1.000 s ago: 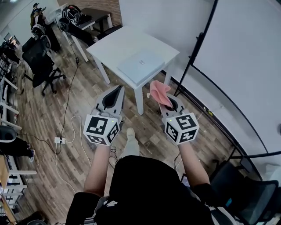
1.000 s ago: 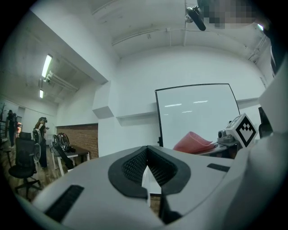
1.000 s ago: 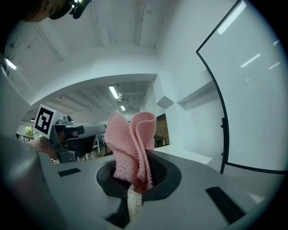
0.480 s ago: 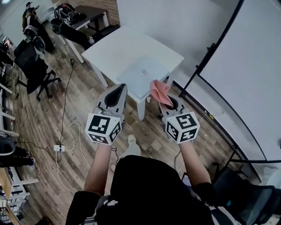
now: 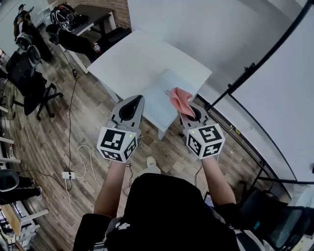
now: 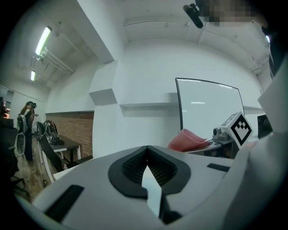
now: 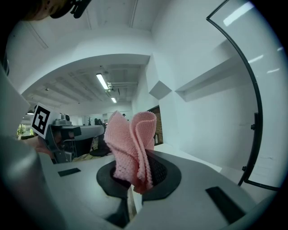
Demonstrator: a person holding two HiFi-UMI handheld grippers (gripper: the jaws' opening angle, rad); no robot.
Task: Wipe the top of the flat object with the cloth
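The left gripper [image 5: 134, 103] is closed, with nothing between its jaws, and is held level at the near edge of the white table [image 5: 137, 56]. Beside it, the right gripper [image 5: 190, 112] is clamped on a pink cloth [image 5: 179, 100] that stands up in loose folds from its jaws. Just beyond both, the flat pale board [image 5: 158, 96] lies at the table's near corner. The cloth overlaps the board's right edge in the head view, and contact cannot be told. The wood floor [image 5: 68, 122] spreads to the left.

Flat object [image 5: 157, 95] lies on the table [image 5: 137, 59], at its near right corner. Left gripper [image 5: 133, 102] is before the table's near edge, left of the flat object. Right gripper [image 5: 191, 113] is just right of it, cloth [image 5: 180, 99] between its jaws. Chair [image 5: 22, 78] stands left of the table, desk [image 5: 93, 14] behind and to the left.
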